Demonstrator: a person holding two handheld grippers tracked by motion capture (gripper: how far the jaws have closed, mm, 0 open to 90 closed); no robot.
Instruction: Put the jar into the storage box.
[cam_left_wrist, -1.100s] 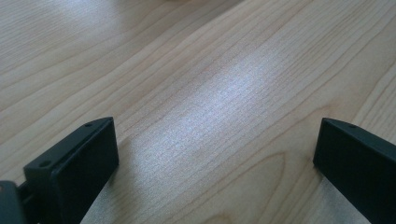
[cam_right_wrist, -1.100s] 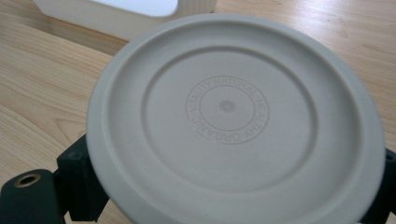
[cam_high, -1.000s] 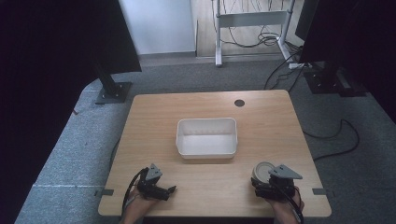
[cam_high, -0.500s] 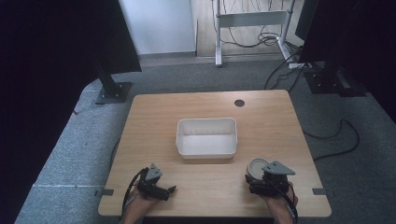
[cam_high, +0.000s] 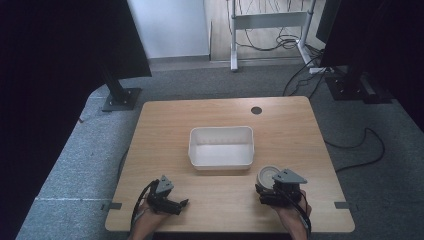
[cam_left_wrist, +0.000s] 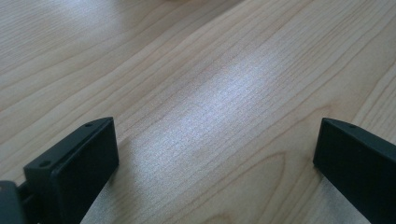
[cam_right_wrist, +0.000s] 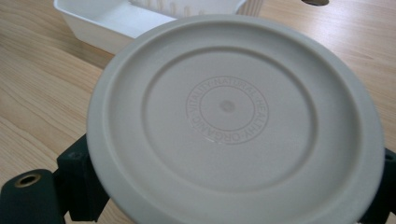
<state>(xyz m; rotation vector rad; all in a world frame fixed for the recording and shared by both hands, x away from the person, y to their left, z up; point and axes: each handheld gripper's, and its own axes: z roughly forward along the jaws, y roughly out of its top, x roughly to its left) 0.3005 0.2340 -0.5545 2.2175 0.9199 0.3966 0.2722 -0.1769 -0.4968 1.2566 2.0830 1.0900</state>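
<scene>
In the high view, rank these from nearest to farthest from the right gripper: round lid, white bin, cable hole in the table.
From the right gripper:
1. Round lid, between its fingers, at the near right.
2. White bin, mid-table, just beyond and left.
3. Cable hole, near the far edge.

lab/office | wooden desk (cam_high: 225, 115) | grey carpet (cam_high: 90, 165) | loose cables (cam_high: 360, 145)

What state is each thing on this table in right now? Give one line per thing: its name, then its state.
Tub: upright, open, nothing visible inside.
Lid: round, pale, face up, clamped between the right gripper's jaws near the tub.
Right gripper: shut on the lid.
Left gripper: open, jaws wide apart, holding nothing.
Table: wooden, bearing the tub.
</scene>
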